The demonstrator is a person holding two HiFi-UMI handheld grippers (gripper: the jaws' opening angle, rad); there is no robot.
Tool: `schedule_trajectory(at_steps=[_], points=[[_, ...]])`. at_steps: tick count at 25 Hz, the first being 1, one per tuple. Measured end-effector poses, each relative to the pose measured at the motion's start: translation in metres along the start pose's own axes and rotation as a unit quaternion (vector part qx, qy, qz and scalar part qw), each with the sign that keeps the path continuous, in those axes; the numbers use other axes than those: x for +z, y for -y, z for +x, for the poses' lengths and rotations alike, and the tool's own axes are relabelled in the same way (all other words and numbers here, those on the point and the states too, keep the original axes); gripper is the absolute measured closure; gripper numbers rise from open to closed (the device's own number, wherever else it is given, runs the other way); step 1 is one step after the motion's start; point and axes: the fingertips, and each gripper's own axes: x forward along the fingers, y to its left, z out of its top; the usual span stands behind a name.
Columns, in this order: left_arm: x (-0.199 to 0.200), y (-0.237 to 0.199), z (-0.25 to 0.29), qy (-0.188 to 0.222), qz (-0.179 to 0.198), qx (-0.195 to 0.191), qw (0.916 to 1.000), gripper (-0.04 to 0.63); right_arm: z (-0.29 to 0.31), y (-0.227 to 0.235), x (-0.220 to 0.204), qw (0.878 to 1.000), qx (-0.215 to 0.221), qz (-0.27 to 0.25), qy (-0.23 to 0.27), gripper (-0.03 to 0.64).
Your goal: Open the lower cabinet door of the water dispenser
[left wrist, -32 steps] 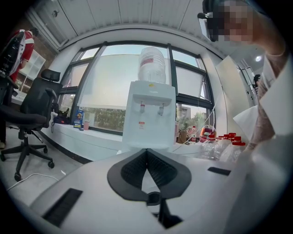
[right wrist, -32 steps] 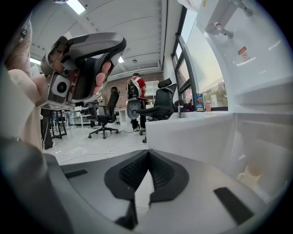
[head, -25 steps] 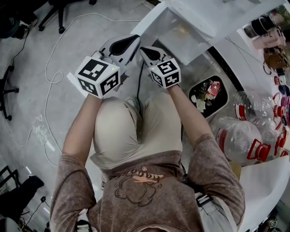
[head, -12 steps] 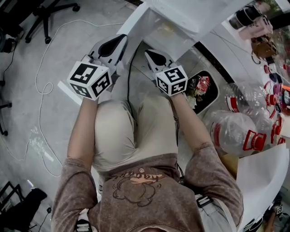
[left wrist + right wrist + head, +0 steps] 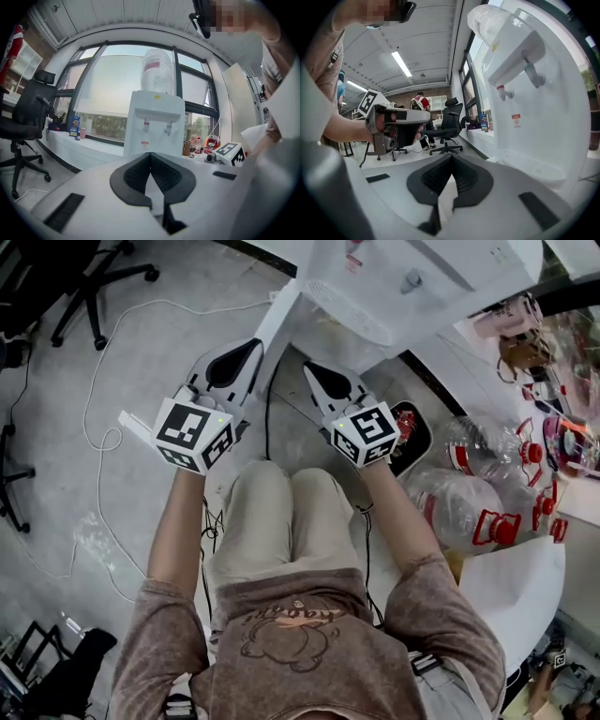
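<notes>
The white water dispenser [image 5: 427, 277] stands at the top of the head view, its taps and drip tray facing me. A white panel [image 5: 277, 313], apparently its lower door swung open, runs from its front left corner toward me under the left gripper. My left gripper [image 5: 257, 341] is shut and holds nothing, level in front of the dispenser [image 5: 154, 124] with the bottle [image 5: 157, 70] on top. My right gripper [image 5: 307, 366] is also shut and holds nothing, just left of the dispenser [image 5: 543, 108]. The lower cabinet is hidden in both gripper views.
A black bin with rubbish [image 5: 412, 442] stands right of my knees, with empty water jugs [image 5: 464, 512] beside it. Cups line a shelf [image 5: 525, 329] at the right. A white cable [image 5: 98, 399] crosses the floor, an office chair [image 5: 89, 268] behind it. People [image 5: 421, 105] stand far off.
Both grippers have risen and drawn slightly apart, staying shut. The head view has lifted, so the dispenser's taps and top now show.
</notes>
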Motion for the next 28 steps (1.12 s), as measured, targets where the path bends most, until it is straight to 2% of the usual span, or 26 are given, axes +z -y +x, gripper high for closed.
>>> schedule_trajectory(at_steps=[8,16,24,28], points=[[0.127,0.001,-0.04,-0.026,0.012,0.017,0.9995,0.583,-0.036,-0.022,0.144,1.0,-0.007,0.004,-0.018,0.611],[0.254,0.032,-0.068,-0.032,-0.026,0.012,0.9991,0.583,-0.081,-0.043,0.291,1.0,-0.014,0.016,-0.02,0.611],[0.341,0.063,-0.073,-0.031,-0.046,-0.012,0.9984,0.583,-0.111,-0.058,0.39,0.999,-0.033,0.021,-0.017,0.611],[0.363,0.063,-0.068,-0.034,-0.045,-0.029,0.998,0.581,-0.116,-0.055,0.419,0.998,-0.053,0.02,0.008,0.611]])
